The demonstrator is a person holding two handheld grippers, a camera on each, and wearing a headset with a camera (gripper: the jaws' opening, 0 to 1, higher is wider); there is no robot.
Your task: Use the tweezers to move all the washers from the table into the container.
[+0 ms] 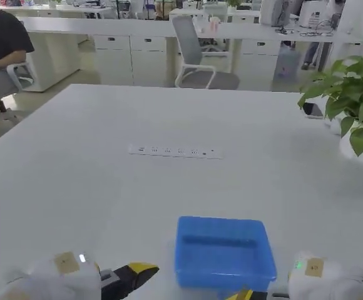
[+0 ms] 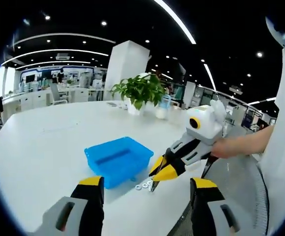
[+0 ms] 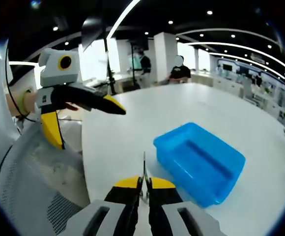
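While the right gripper [image 3: 144, 184] clamps its fingers on the tweezers [image 3: 144, 167], set the tips astride one of the washers [image 2: 143, 186], which lie on the counter [image 2: 44, 142] just beside the container [image 2: 117, 176]. Pinch gently. The left gripper [image 3: 86, 128] fingers stand wide and hold nothing.

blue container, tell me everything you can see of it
The blue container is a shallow rectangular tray of what looks like translucent plastic, with low walls, a thin rim and rounded corners. It sits upright and flat on the white table, near its front edge. Its inside looks empty. A few small washers lie on the table just off one corner; nothing but the table touches it.
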